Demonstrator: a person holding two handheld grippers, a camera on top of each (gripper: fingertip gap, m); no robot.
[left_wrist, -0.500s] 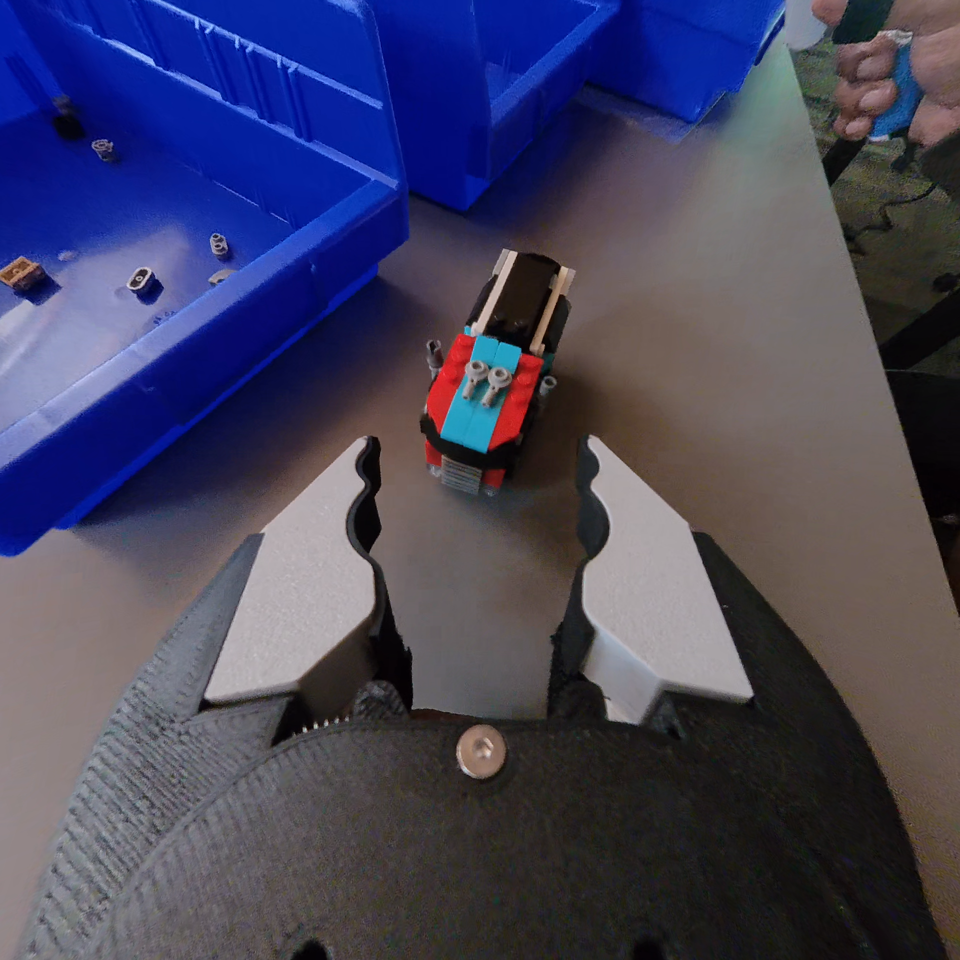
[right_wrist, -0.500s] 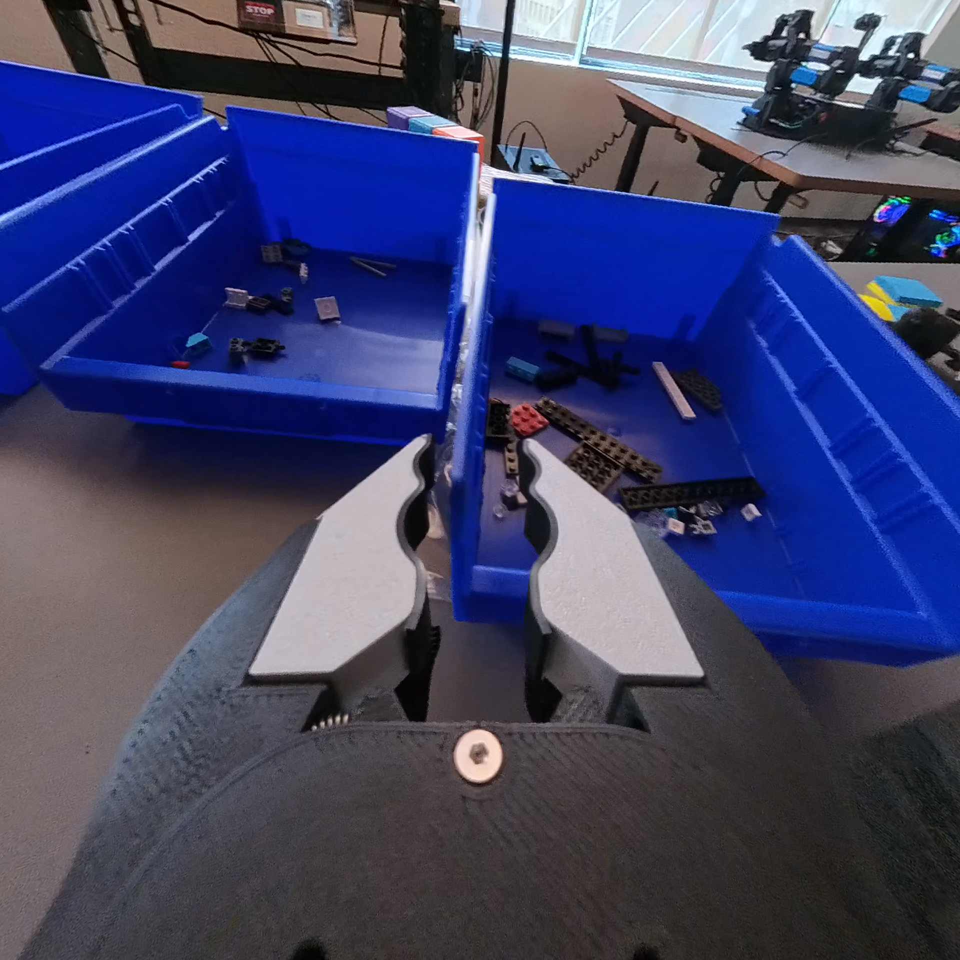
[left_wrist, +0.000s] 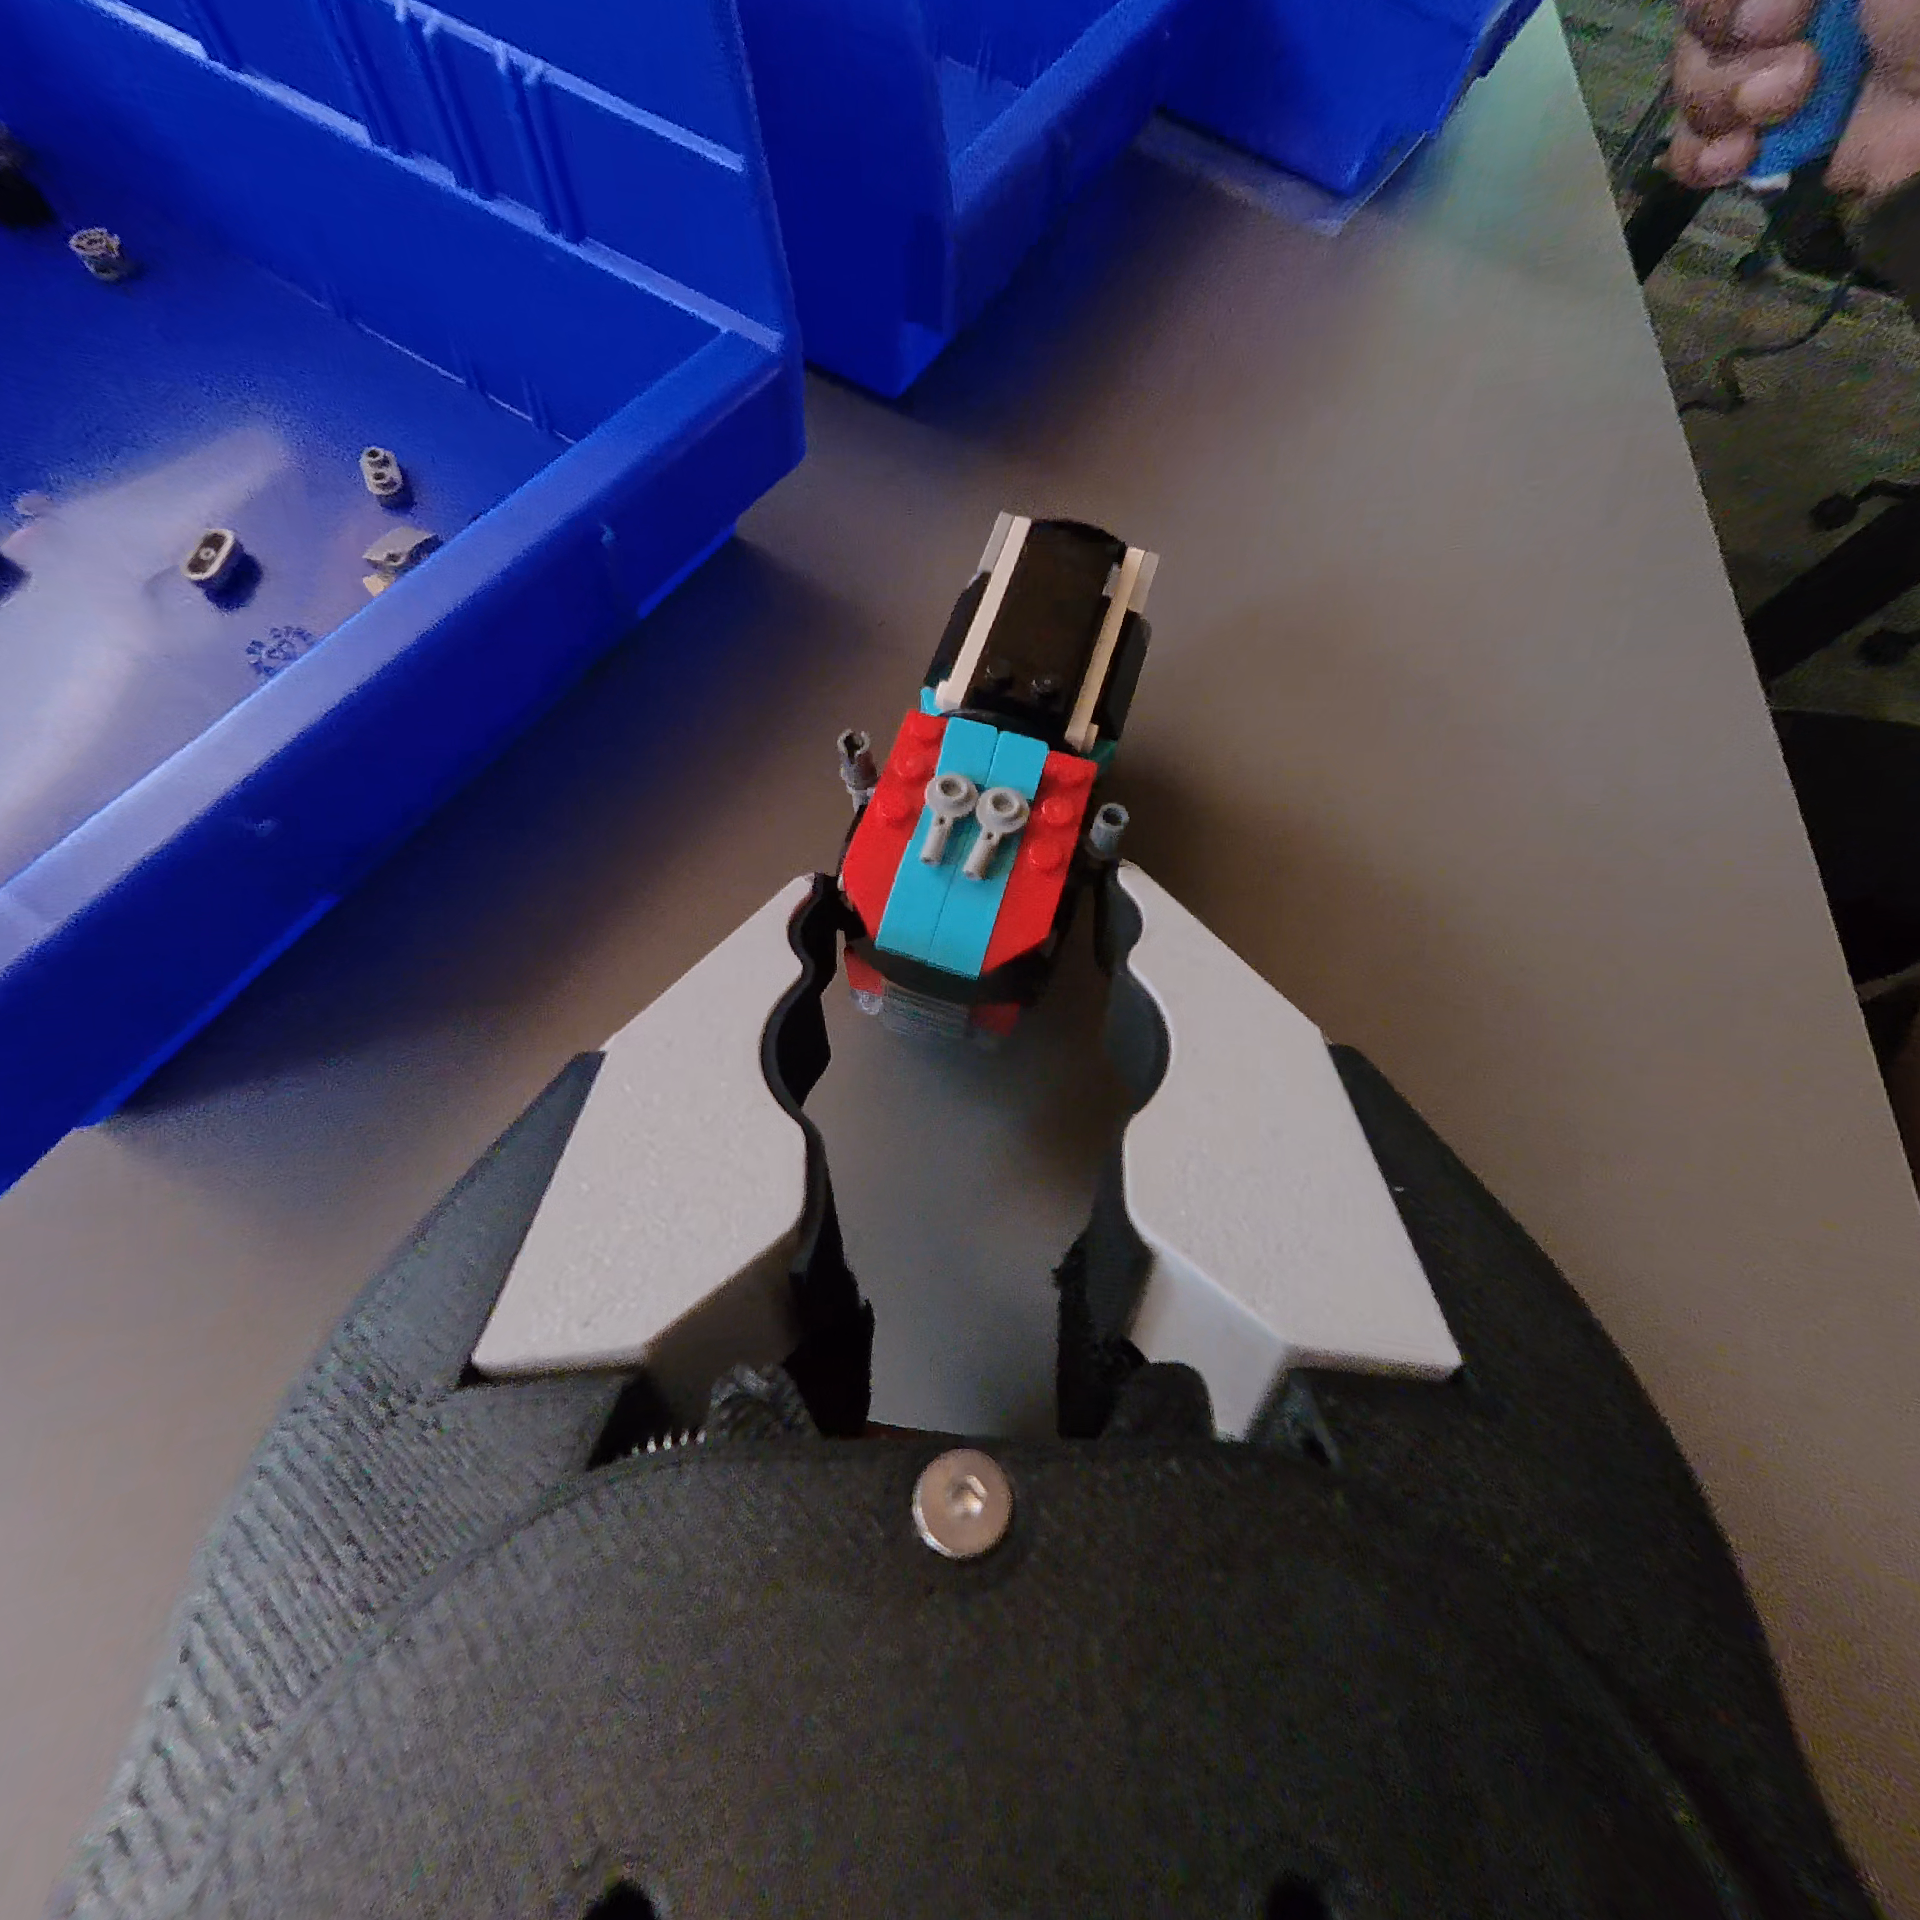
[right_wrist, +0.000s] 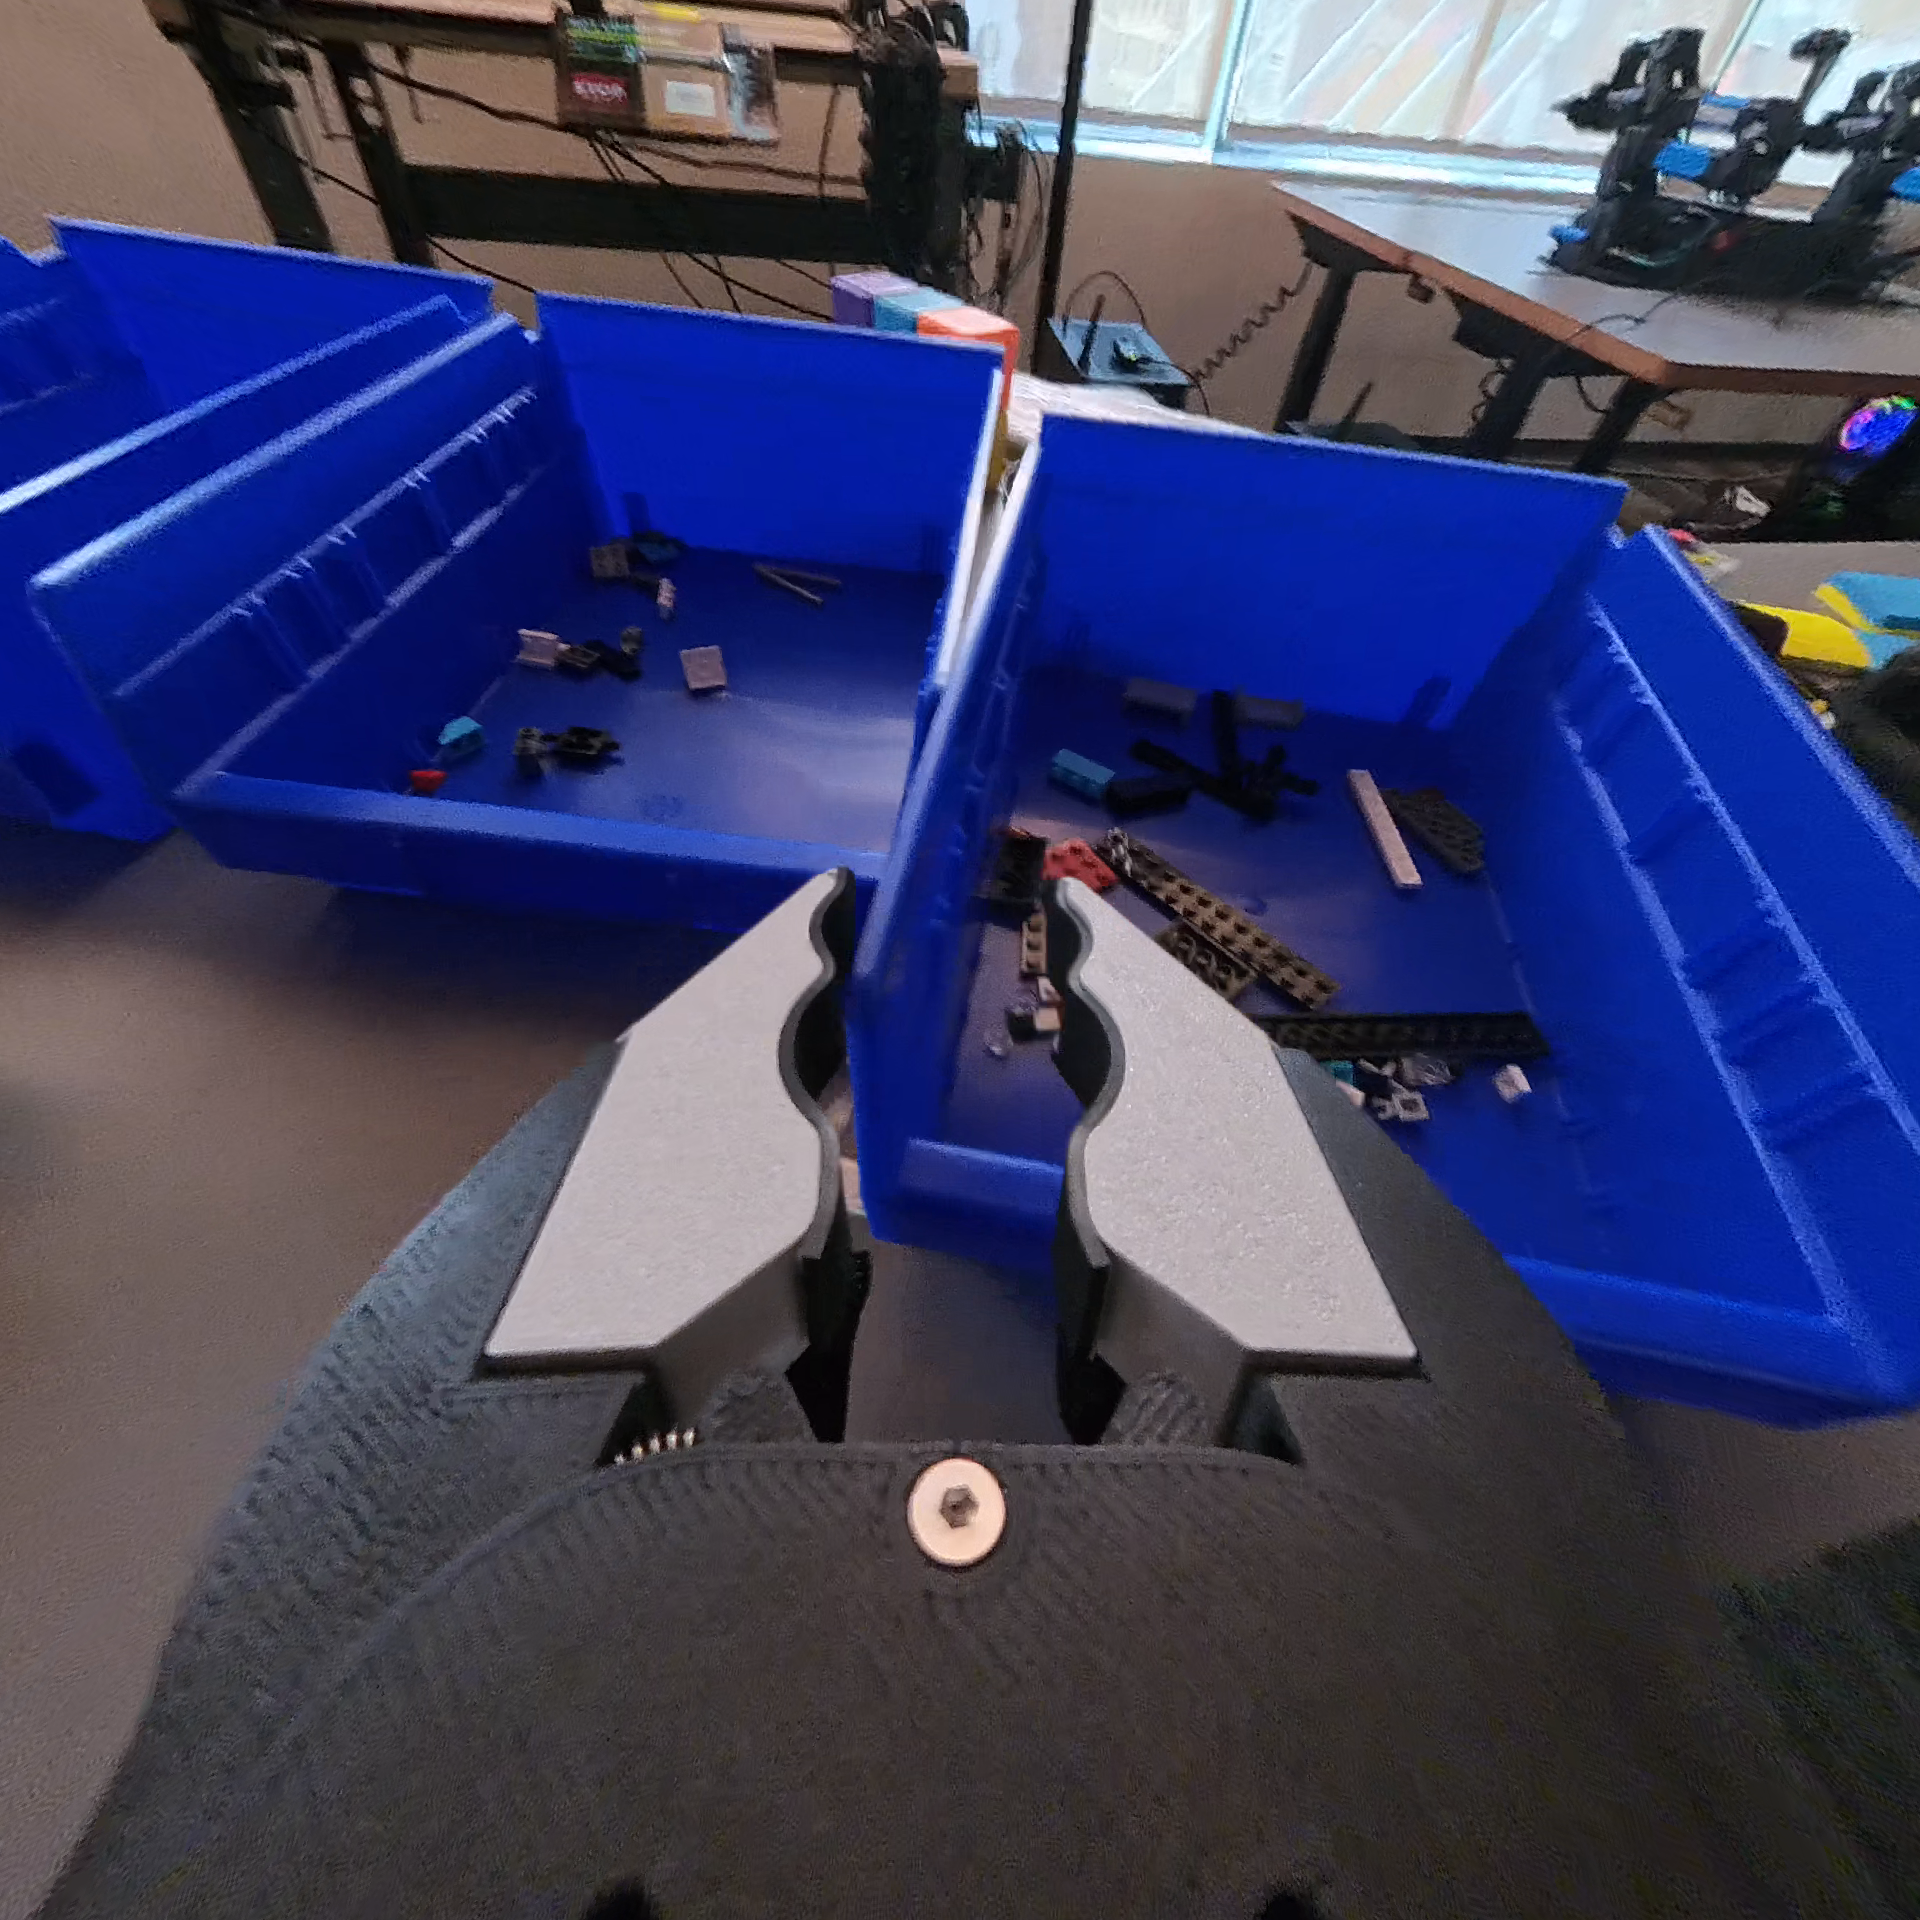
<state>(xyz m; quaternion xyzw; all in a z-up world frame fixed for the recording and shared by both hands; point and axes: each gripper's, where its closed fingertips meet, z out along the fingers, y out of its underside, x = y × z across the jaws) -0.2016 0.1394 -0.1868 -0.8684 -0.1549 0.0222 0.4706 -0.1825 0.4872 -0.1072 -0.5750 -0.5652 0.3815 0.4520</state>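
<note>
Since half a second ago the left tool (left_wrist: 961, 904) has come forward and narrowed, so its two fingertips (left_wrist: 800, 914) now flank the front end of the brick-built toy car (left_wrist: 987, 810), where before they stood short of it. Both tips sit hard against the car's black lower sides, so the tool looks clamped on its nose, though the contact itself is partly hidden under the bonnet.

That car stands on the grey worktop (left_wrist: 1351, 727), just beside the front right corner of a blue bin (left_wrist: 582, 582) holding a few small grey pieces (left_wrist: 213, 556). Its long axis runs almost straight away from the left tool, tilted a little to the right: the red and turquoise bonnet with two grey pins points toward the tool, the black and white rear away from it. A person's hand (left_wrist: 1766, 94) shows at the far right.

Across the worktop, the right tool (right_wrist: 951, 899) straddles the left wall of another blue bin (right_wrist: 1714, 935), one finger outside, one inside above loose black plates (right_wrist: 1247, 935); whether its pads press the wall I cannot tell. A second bin (right_wrist: 520, 831) sits to its left.
</note>
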